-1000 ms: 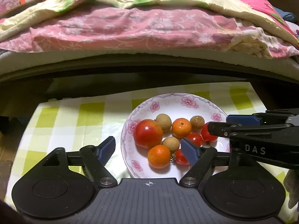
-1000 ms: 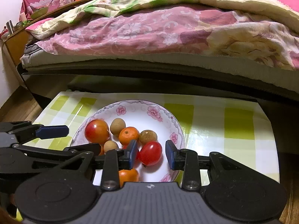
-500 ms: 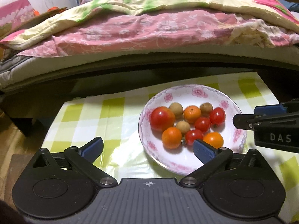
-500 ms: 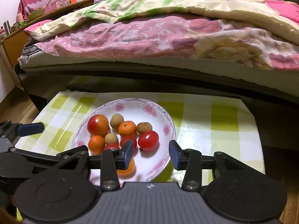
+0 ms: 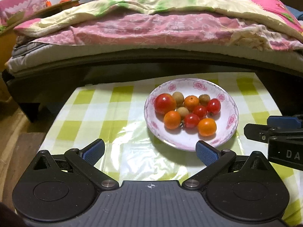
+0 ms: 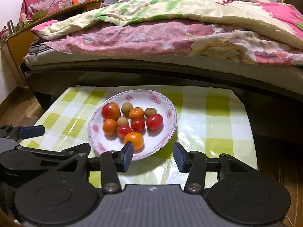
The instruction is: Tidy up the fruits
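Note:
A white floral plate (image 5: 223,141) (image 6: 168,102) sits on a green-and-white checked tablecloth (image 5: 106,113) (image 6: 208,121). It holds a large red tomato (image 5: 165,103) (image 6: 111,111), several cherry tomatoes (image 5: 213,105) (image 6: 154,121), small oranges (image 5: 207,127) (image 6: 134,140) and brown longans (image 5: 178,98) (image 6: 126,108). My left gripper (image 5: 149,152) is open and empty, near the plate's front left. My right gripper (image 6: 153,154) is open and empty at the plate's front rim; it also shows in the left wrist view (image 5: 265,130).
A bed with pink and cream floral bedding (image 5: 161,28) (image 6: 170,34) stands close behind the low table. A wooden side table with clutter (image 6: 28,24) is at the far left. Wooden floor (image 5: 11,132) lies left of the table.
Both grippers have drawn back from the plate. The right gripper let go of a cherry tomato, which now lies on the plate, and its jaws have opened wider.

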Available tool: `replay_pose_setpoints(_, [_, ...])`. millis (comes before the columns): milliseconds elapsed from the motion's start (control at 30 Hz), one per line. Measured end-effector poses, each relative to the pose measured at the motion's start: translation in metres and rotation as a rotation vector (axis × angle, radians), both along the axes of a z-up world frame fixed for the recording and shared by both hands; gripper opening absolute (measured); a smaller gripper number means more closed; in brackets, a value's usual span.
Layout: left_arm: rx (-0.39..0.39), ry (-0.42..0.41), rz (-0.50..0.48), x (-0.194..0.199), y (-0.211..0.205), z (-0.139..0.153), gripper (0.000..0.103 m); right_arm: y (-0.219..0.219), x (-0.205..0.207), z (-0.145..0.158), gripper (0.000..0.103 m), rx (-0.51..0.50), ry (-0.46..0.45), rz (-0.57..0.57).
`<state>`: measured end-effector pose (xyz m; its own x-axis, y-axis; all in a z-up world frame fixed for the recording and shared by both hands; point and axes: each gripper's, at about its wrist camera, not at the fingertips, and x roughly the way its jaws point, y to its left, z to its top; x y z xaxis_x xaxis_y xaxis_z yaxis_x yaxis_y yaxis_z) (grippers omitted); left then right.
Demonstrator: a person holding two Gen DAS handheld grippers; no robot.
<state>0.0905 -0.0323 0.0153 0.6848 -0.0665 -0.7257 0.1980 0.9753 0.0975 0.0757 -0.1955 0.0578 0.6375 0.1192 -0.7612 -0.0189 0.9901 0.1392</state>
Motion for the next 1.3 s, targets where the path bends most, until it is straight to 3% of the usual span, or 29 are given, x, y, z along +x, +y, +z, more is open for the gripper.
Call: replay_pose_setpoints(1300, [-0.048, 0.092, 0.044, -0.072, 0.022, 0.001, 0.103, 0.025, -0.083, 0.004, 0.05, -0.03, 0.072, 0.013])
